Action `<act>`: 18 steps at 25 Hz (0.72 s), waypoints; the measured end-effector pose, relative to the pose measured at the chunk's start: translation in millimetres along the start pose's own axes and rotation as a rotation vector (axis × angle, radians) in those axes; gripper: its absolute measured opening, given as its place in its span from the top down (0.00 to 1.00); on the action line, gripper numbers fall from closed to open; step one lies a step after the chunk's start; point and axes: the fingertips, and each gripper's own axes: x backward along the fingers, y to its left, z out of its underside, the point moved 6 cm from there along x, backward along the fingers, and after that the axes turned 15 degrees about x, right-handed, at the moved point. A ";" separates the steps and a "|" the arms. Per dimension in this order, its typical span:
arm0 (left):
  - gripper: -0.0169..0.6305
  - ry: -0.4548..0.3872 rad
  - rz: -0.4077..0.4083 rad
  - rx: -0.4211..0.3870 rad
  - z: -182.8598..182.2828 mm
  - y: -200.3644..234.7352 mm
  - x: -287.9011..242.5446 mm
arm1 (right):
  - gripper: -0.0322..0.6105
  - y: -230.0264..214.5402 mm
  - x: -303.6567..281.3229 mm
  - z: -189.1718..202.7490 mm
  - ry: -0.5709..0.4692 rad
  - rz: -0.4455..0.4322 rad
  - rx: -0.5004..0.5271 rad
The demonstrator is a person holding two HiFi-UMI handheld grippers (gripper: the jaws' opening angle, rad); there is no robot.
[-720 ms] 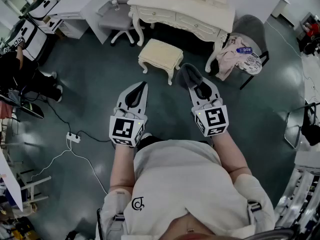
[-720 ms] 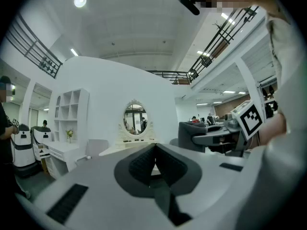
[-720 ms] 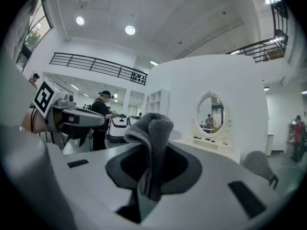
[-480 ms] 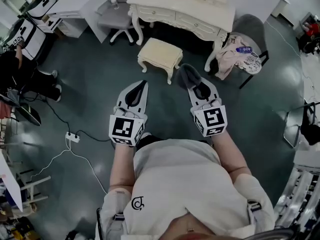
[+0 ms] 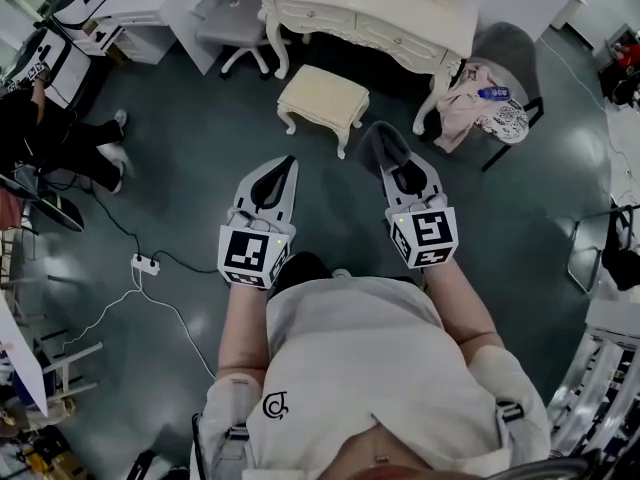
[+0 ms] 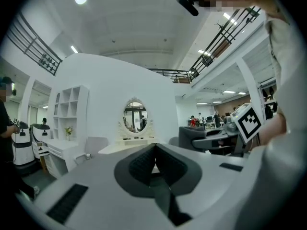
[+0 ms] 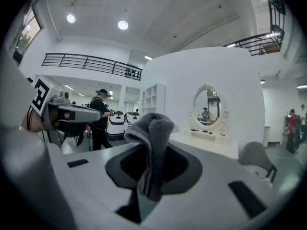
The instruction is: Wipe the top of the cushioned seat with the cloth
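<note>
Open lab hall; staged dressing table (image 5: 380, 13); mezzanine (image 7: 91, 61)

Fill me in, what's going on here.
A person holds a gripper in each hand. The right gripper is shut on a grey cloth. The left gripper is shut and empty. The cream cushioned stool stands ahead, before the dressing table. Neither gripper touches it, so wiping has not begun.

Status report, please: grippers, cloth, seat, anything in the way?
Right gripper shut on grey cloth; left gripper shut, empty. Cushioned seat ahead, not yet touched. Nothing between.

Left hand-held gripper (image 6: 154, 152) — jaws together.
</note>
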 end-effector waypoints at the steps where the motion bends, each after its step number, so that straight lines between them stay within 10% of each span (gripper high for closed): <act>1: 0.95 0.004 -0.001 -0.001 0.1 1.5 -0.8 | 0.84 0.0 -2.5 0.7 0.004 -0.005 0.001; 18: 0.95 0.071 0.077 0.010 -6.8 185.8 -59.9 | 0.84 54.7 -179.5 5.6 0.128 0.089 -0.018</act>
